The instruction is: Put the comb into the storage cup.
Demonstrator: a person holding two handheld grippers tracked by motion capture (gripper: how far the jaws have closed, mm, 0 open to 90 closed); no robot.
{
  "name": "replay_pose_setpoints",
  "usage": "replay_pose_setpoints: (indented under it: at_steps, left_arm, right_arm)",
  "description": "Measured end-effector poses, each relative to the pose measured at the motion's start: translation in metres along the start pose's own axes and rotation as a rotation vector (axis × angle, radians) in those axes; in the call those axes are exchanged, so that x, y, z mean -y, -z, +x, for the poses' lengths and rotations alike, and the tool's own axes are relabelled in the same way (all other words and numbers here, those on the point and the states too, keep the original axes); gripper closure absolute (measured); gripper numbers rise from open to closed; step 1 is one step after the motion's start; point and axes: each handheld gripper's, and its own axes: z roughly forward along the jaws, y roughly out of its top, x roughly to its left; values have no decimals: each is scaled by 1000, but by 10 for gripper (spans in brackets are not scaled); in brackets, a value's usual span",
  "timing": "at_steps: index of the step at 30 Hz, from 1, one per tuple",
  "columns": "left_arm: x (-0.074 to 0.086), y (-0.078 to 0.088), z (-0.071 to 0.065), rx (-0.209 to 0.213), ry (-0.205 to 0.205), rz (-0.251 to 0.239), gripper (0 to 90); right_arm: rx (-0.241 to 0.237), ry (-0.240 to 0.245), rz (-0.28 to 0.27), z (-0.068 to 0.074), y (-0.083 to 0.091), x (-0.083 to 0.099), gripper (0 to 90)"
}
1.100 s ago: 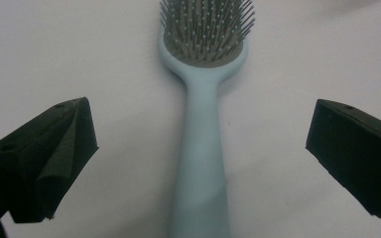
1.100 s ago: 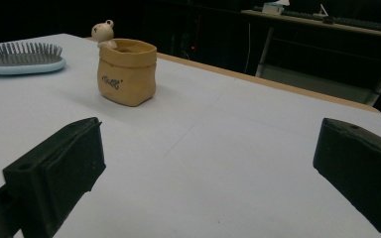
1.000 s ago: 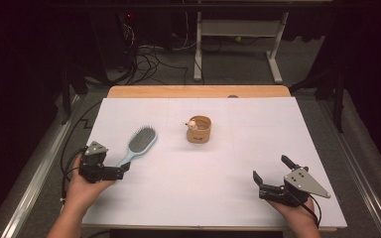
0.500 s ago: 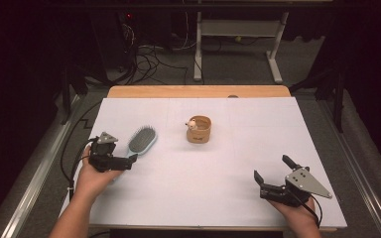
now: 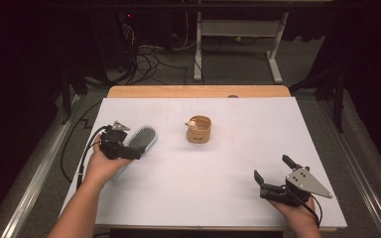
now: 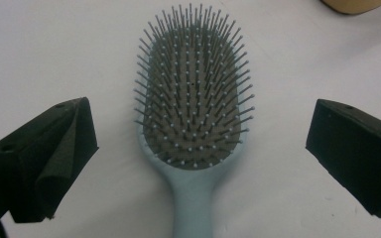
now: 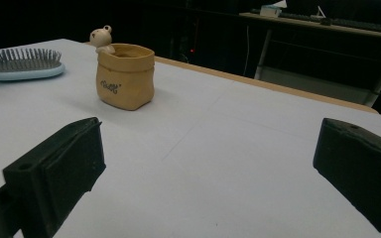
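A light blue hairbrush (image 5: 144,139) lies bristles up on the white table sheet (image 5: 218,198), left of centre. My left gripper (image 5: 133,150) hovers over its handle end and is open. In the left gripper view the brush head (image 6: 193,99) lies between the two spread jaws of that gripper (image 6: 201,129), touching neither. A small tan pot (image 5: 200,130) with a bear figure on its rim stands mid-table. My right gripper (image 5: 273,168) rests open near the front right, holding nothing. The right gripper (image 7: 211,144) looks toward the pot (image 7: 125,76) and the brush (image 7: 22,63).
A wooden table edge (image 5: 198,91) runs along the far side of the sheet. Behind it are floor cables (image 5: 149,59) and a white desk frame (image 5: 238,34). A metal rail (image 5: 39,168) borders the table's left side.
My left gripper has moved forward and to the right, from beside the brush handle to over it, so the brush now lies between its jaws. The right gripper has stayed put.
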Motion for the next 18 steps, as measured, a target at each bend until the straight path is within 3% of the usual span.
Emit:
replay_pose_setpoints:
  at_steps: [11,18]
  left_arm:
    - [-7,-28,-3,-37,-25,39,13]
    - [-3,-41,0,-59,-32,83,13]
  right_arm:
    - [-5,-4,4,0,-2,1,2]
    - [-11,1,3,1,-2,1,2]
